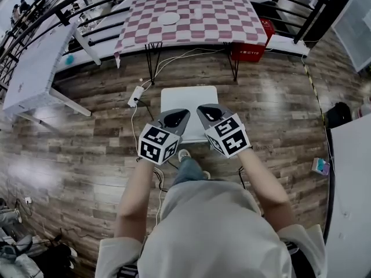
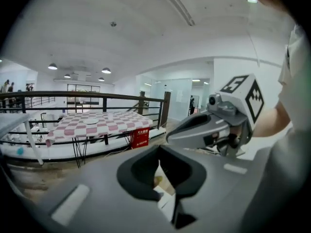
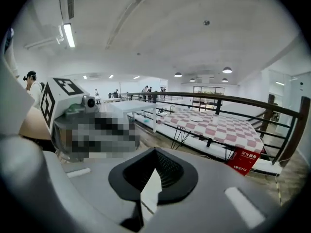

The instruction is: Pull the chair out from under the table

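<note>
Grippers sit side by side in front of the person's body, marker cubes toward the body and tips pointing forward and somewhat down; the left gripper [image 1: 175, 119] has its jaws pressed together with nothing between them, and the right gripper [image 1: 211, 113] is likewise clenched and empty. Each gripper view shows the dark pads meeting at the tip, with only a sliver of white seat and floor visible through the hollow behind them. In the head view the two tips overlap the near half of the chair [image 1: 189, 99] – a white square seat seen from above; whether they touch it cannot be told. The chair stands on the wooden floor [image 1: 87, 132] out in the open, its far edge just short of the front legs of the table [image 1: 191, 16], which carries a red-and-white checked cloth and a white plate [image 1: 168, 19]. A red box [image 1: 250, 50] sits under the table's right end; a white power strip [image 1: 136, 95] lies on the floor to the chair's left, its cable trailing back. Behind the table runs a dark railing [image 1: 301, 16]; a plain white table [image 1: 35, 68] stands at the far left.
</note>
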